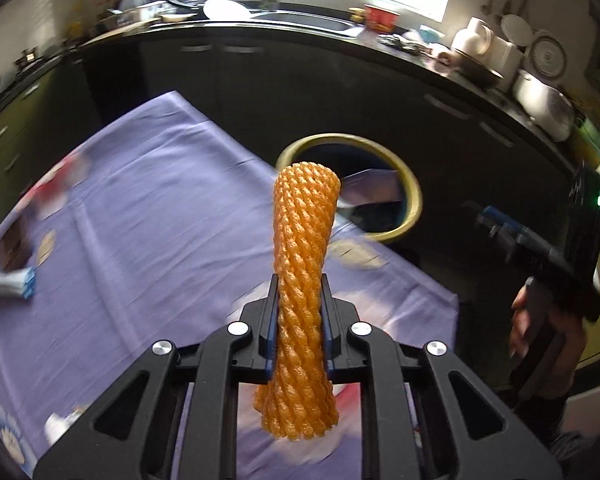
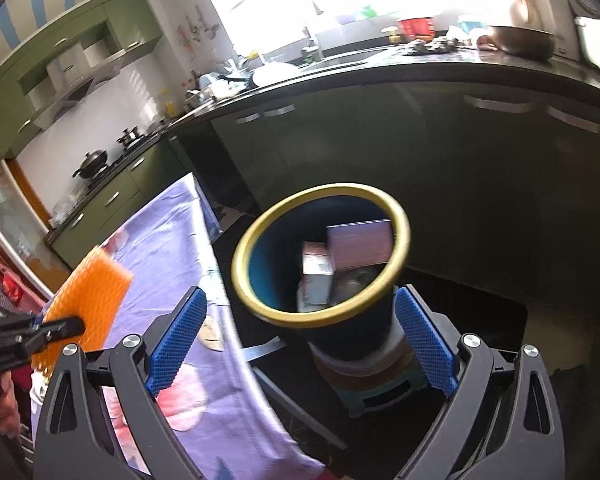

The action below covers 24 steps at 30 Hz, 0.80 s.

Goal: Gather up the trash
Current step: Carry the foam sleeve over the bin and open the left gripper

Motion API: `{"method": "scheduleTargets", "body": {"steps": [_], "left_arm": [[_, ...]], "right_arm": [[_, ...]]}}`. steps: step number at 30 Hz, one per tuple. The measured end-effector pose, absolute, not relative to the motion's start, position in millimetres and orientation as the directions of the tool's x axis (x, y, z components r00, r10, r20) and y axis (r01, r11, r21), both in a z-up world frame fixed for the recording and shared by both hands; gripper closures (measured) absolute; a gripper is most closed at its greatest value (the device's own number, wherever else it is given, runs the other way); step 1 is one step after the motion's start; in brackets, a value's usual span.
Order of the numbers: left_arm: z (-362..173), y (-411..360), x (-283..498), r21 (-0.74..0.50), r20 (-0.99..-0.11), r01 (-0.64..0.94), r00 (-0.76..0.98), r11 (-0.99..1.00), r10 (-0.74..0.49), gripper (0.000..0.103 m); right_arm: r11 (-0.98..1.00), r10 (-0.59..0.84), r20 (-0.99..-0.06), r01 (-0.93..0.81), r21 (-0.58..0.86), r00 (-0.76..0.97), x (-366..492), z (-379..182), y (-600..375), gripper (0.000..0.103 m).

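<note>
My left gripper [image 1: 299, 292] is shut on an orange foam net sleeve [image 1: 305, 240], held upright above the purple tablecloth [image 1: 140, 208]. The sleeve also shows in the right wrist view [image 2: 88, 300], at the left, over the cloth. A dark bin with a yellow rim [image 1: 414, 200] stands beyond the table's far edge; in the right wrist view the bin [image 2: 260, 224] holds small boxes [image 2: 360, 244]. My right gripper [image 2: 304, 328] is open and empty, fingers either side of the bin from above. It shows at the right of the left wrist view [image 1: 500, 232].
Wrappers lie on the cloth: a white and blue packet [image 1: 12, 282], a red and white one [image 1: 56, 188], and small flat scraps [image 1: 356, 254]. A black kitchen counter [image 1: 300, 36] with dishes and green cabinets [image 2: 100, 200] runs behind.
</note>
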<state>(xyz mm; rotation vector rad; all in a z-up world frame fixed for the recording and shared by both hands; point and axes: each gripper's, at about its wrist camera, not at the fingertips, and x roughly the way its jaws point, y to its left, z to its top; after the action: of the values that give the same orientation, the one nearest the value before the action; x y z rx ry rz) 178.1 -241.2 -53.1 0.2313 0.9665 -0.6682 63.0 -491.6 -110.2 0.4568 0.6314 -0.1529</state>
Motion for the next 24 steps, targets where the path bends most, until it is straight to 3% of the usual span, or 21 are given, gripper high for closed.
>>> {"method": "scheduleTargets", "body": {"steps": [10, 16, 23, 24], "left_arm": [[-81, -379, 251, -0.132, -0.852, 0.636, 0.319, 0.760, -0.416, 0.084], [-113, -416, 292, -0.098, -0.874, 0.595, 0.332, 0.798, -0.355, 0.079], [-126, -417, 311, -0.108, -0.877, 0.554, 0.339, 0.825, -0.342, 0.040], [-124, -413, 309, -0.113, -0.872, 0.550, 0.345, 0.828, -0.348, 0.038]], "right_arm": [[0.836, -0.042, -0.612, 0.364, 0.411, 0.789, 42, -126, -542, 0.009], [0.820, -0.059, -0.629, 0.398, 0.412, 0.775, 41, -133, -555, 0.009], [0.817, -0.054, -0.648, 0.406, 0.409, 0.760, 49, -138, -556, 0.009], [0.819, -0.054, -0.647, 0.404, 0.407, 0.760, 50, -137, -555, 0.009]]}}
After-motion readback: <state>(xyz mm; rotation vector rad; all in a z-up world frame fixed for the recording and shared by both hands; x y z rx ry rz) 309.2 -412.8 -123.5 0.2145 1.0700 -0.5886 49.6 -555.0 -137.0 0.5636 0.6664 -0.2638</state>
